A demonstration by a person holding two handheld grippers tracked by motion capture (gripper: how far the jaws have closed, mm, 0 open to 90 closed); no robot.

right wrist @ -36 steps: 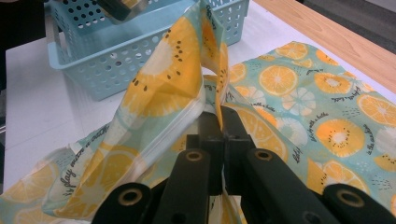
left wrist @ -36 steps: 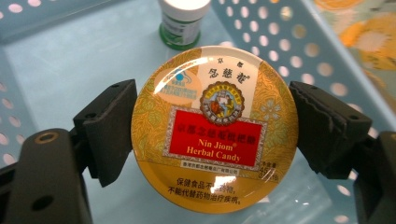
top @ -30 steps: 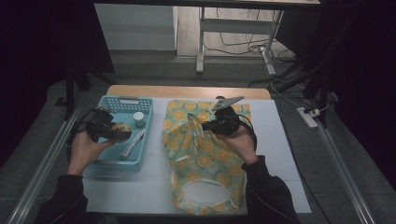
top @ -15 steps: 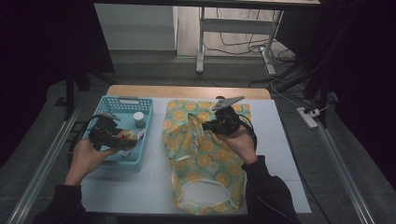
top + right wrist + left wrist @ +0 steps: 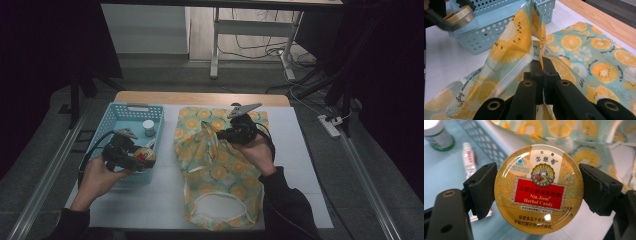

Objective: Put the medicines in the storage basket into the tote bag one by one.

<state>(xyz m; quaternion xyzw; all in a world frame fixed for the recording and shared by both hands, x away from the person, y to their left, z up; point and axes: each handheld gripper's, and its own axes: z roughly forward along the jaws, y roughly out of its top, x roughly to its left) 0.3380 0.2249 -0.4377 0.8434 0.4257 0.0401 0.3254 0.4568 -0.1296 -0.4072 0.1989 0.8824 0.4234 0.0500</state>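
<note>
Left tool pinching candy tin, label legible close up; right tool clamped on bag.

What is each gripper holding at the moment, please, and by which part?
The left gripper clamps a round gold candy tin by opposite sides of its rim. The right gripper pinches a raised edge of the orange-print fabric bag.

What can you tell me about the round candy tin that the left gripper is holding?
The candy tin is a flat round glossy tin, gold with a red label reading Nin Jiom Herbal Candy. The left gripper clamps it by its rim between both black fingers, lid facing the camera. In the high view it hangs over the blue basket's near right corner, beside the orange-print bag.
</note>
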